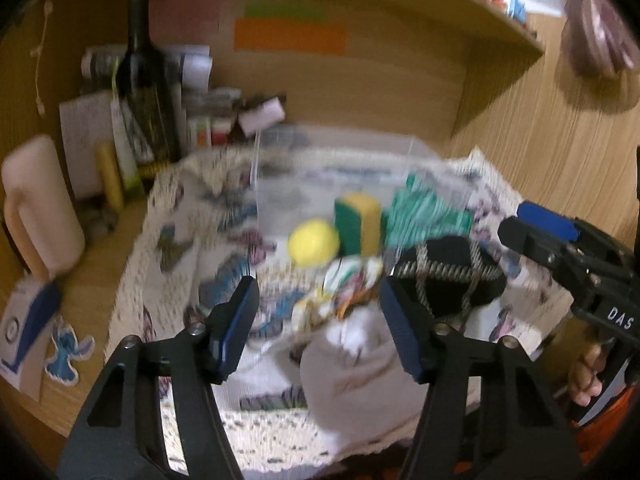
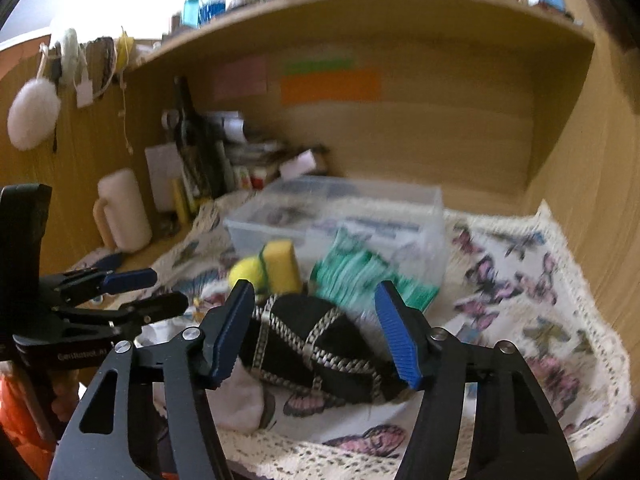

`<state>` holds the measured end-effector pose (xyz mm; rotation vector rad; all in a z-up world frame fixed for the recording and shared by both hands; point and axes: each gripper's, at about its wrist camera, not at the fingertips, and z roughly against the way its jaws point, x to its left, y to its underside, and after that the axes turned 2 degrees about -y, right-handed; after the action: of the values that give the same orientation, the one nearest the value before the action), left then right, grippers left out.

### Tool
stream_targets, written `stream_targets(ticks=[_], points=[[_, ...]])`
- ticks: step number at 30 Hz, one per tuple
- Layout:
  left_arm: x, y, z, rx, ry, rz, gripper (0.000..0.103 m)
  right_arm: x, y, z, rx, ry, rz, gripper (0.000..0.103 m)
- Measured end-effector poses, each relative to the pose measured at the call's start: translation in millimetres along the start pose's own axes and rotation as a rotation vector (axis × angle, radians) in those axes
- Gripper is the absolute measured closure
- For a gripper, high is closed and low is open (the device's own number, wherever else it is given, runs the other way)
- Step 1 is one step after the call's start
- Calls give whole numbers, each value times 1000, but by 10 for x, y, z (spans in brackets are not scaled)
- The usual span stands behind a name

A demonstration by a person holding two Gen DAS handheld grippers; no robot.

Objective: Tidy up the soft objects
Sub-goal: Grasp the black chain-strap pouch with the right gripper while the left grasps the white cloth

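Note:
Soft things lie on a butterfly-print cloth [image 2: 520, 280]: a yellow ball [image 1: 313, 242], a yellow-green sponge [image 1: 358, 224], a green-white cloth [image 1: 424, 212], a black argyle sock [image 2: 316, 352], a colourful patterned cloth [image 1: 348, 288] and a grey-white sock [image 1: 352, 376]. My left gripper [image 1: 318, 320] is open above the patterned cloth and the grey-white sock. My right gripper [image 2: 316, 332] is open, its jaws either side of the black sock. A clear plastic box [image 2: 340, 212] stands behind the pile.
A dark wine bottle [image 1: 146, 80], a cream mug [image 1: 40, 204], papers and small items stand at the back left of the wooden desk nook. A shelf [image 2: 360, 4] with bottles runs overhead. A white pom-pom [image 2: 32, 116] hangs at left.

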<state>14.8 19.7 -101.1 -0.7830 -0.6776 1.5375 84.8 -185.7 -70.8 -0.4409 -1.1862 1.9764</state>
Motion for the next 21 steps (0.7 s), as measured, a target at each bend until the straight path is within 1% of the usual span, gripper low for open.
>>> stream_targets(ticks=[4, 10, 13, 17, 18, 19, 20, 21], points=[[6, 145, -117, 67, 17, -8, 41, 17, 102, -151, 49, 3, -5, 44], [-41, 297, -266, 138, 52, -23, 41, 21, 215, -380, 120, 30, 1, 44], [-65, 357, -339, 152, 55, -30, 41, 3, 257, -474, 150, 37, 1, 43], [-83, 371, -365, 139, 56, -26, 42, -3, 289, -556, 170, 44, 12, 44], [-73, 369, -370, 138, 59, -19, 45, -8, 295, -563, 168, 47, 14, 48], [-57, 362, -376, 139, 63, -9, 53, -7, 297, -573, 167, 50, 16, 52], [-45, 359, -376, 139, 67, -2, 62, -14, 299, -582, 172, 49, 15, 59], [-33, 353, -375, 141, 70, 3, 66, -26, 295, -588, 173, 45, 10, 68]])
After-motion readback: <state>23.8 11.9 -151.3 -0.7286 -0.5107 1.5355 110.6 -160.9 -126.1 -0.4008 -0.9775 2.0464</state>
